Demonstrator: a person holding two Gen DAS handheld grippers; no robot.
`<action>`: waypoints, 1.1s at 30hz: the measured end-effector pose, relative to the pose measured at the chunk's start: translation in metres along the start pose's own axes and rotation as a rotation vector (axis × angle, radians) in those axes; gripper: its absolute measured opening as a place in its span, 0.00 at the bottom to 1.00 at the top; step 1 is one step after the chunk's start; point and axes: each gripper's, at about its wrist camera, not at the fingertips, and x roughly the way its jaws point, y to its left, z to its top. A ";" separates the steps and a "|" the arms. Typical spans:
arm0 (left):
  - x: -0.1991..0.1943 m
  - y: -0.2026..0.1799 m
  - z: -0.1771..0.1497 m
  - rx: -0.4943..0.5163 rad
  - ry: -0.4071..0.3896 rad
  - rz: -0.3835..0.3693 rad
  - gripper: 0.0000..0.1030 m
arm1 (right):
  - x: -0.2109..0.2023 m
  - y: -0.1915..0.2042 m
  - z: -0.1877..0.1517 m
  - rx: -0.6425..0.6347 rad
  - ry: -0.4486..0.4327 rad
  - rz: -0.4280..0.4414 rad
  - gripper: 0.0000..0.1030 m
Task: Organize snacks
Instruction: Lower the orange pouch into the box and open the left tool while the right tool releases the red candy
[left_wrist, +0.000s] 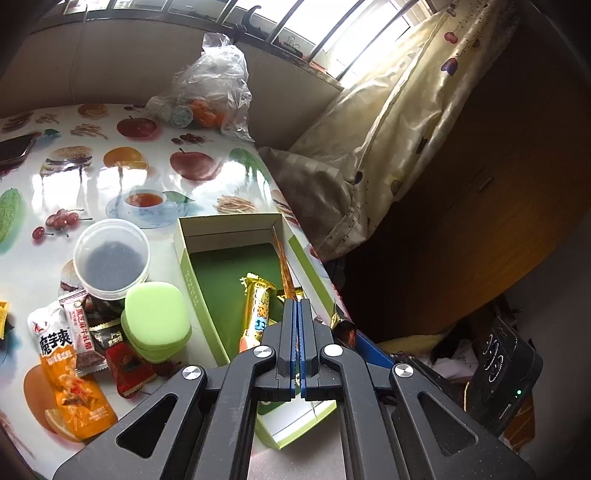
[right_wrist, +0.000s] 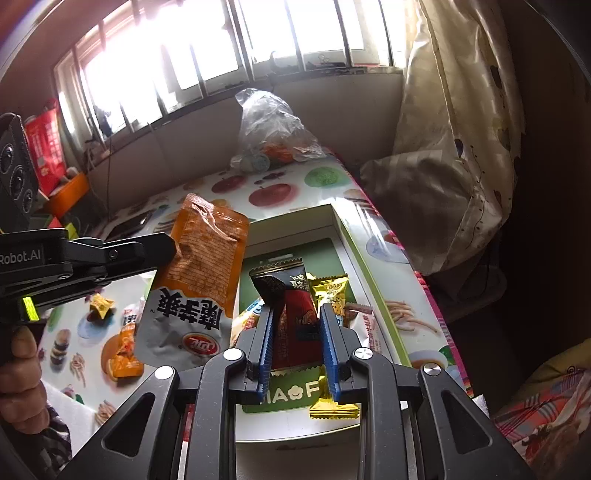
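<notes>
Left tool (left_wrist: 297, 306): nearest the left wrist lens, jaws pinched nearly together on the orange pouch (left_wrist: 284, 266), which shows edge-on above the green box (left_wrist: 236, 229). From the right wrist it enters from the left of the box (right_wrist: 171, 247).
Orange pouch: in the right wrist view it hangs flat-on (right_wrist: 207, 251), orange end up and white end down, over the box's left rim.
Right tool (right_wrist: 296, 312): jaws narrow, closed on the dark red packet (right_wrist: 295, 325) and holding it upright above the box (right_wrist: 354, 236).
Green box: open, at the right edge of the counter (left_wrist: 110, 166).
Gold bar (left_wrist: 258, 310): lies inside the box, on its green floor.
Gold packet (right_wrist: 332, 291): inside the box, just behind the right tool's right finger.
Green case (left_wrist: 155, 321): on the counter, just left of the box.
Clear tub (left_wrist: 110, 258): left of the box, touching the case's far side.
Loose snacks: a second orange pouch (left_wrist: 74, 387), a pink-white packet (left_wrist: 79, 325) and a red packet (left_wrist: 125, 369) lie left of the case.
Plastic bag (left_wrist: 210, 92): well beyond the box, against the wall.
</notes>
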 end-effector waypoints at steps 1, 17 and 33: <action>0.004 0.000 0.000 -0.002 0.008 -0.001 0.00 | 0.002 -0.002 -0.001 -0.001 0.003 -0.006 0.22; 0.055 0.007 -0.007 0.000 0.112 0.047 0.00 | 0.036 -0.020 -0.010 0.009 0.084 -0.068 0.22; 0.067 0.015 -0.013 -0.012 0.149 0.074 0.04 | 0.041 -0.016 -0.012 -0.006 0.094 -0.076 0.27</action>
